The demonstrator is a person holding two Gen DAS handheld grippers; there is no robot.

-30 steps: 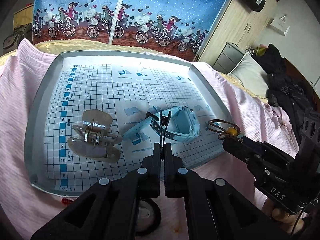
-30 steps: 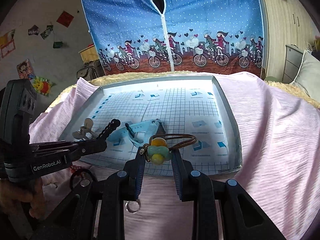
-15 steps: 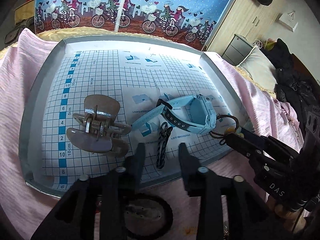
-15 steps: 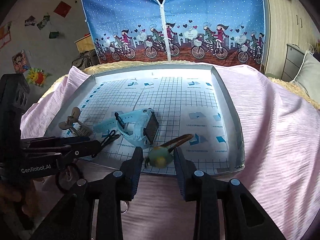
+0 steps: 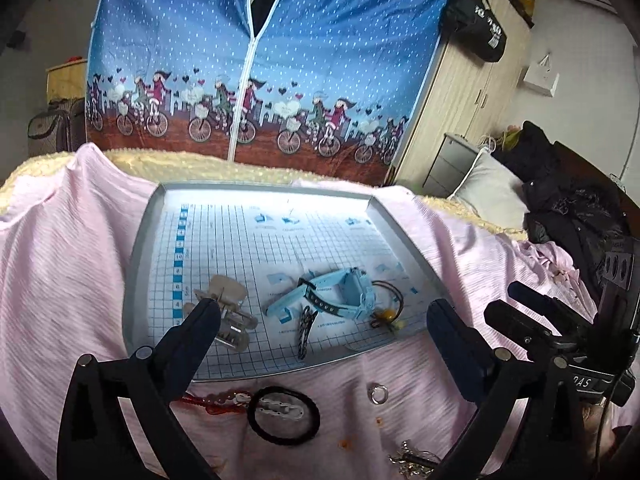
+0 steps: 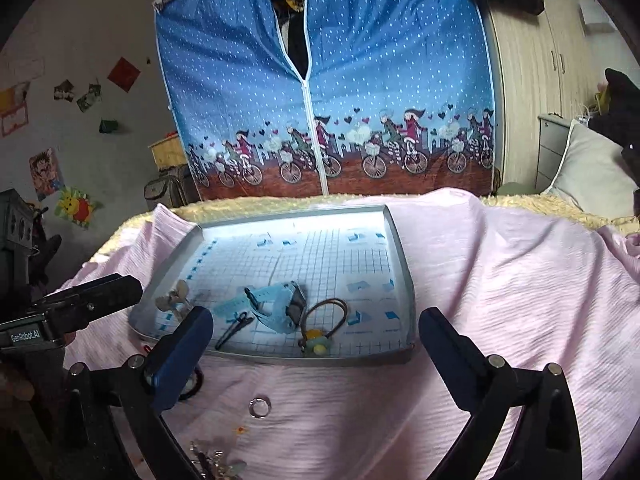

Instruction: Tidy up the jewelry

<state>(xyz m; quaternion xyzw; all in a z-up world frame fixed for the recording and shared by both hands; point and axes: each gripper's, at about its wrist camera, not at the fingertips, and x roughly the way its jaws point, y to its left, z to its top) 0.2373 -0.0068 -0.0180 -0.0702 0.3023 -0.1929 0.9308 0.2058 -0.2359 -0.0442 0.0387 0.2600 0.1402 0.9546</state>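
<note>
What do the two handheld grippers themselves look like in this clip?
Both are matte black with round silver fasteners. The left gripper and right gripper have dark blue finger pads. The left body reads "GenRobot.AI"; the right shows "DAS" and a thin black cable.

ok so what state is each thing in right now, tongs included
left tongs: open, empty
right tongs: open, empty
light blue watch: in the grey metal tray, on its side
beige claw hair clip: in tray, shut
brown hair tie with yellow bead: in tray
black braided clip: flat in tray
black elastic hair band: outside tray, on pink cloth
silver ring: on cloth
</note>
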